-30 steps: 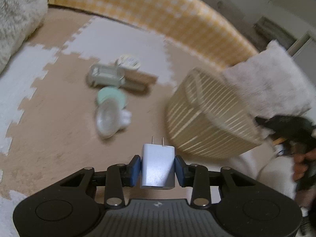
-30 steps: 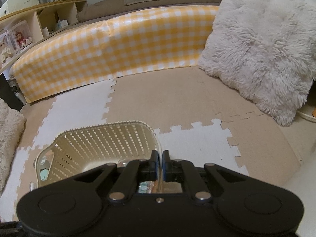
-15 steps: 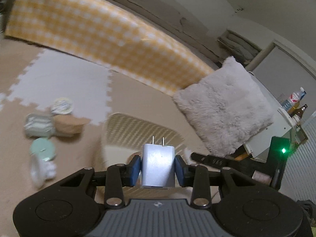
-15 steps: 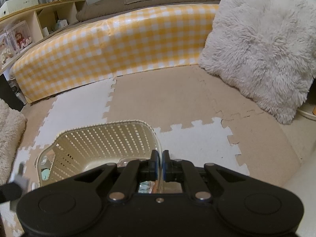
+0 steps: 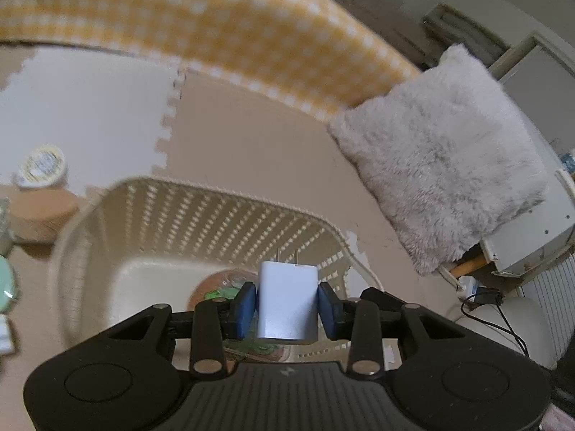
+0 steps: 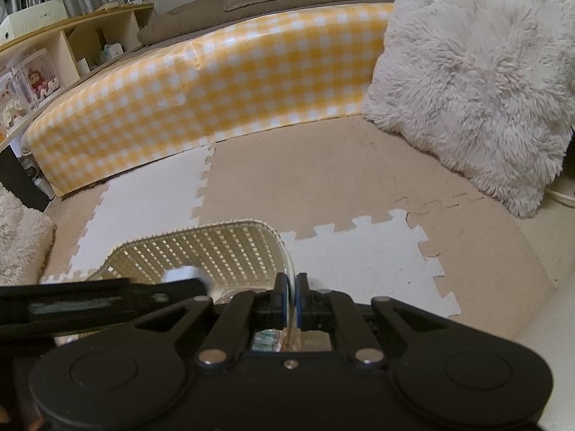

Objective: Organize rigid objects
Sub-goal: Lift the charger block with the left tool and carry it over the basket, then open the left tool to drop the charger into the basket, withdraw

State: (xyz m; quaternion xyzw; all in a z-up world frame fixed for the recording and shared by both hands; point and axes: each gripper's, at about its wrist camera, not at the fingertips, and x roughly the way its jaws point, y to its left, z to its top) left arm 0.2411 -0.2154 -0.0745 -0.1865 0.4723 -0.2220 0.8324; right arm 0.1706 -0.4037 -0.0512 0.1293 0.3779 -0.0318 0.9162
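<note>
1. Charger (image 5: 287,303), white with prongs pointing far, sits clamped between the left gripper (image 5: 287,309)'s blue pads, above the cream basket (image 5: 222,212).
2. Right gripper (image 6: 291,300) pinches the basket's near-right rim, jaws narrow.
3. Round tub (image 5: 41,165) lies on the foam mat (image 5: 251,143), left of the basket.

My left camera looks steeply down into the basket (image 5: 201,215) from close above its near rim. My right camera sits low at the basket's right rim, facing across the floor (image 6: 323,179). Both share the basket, the checkered barrier (image 5: 215,25) and the pillow (image 6: 474,72).
</note>
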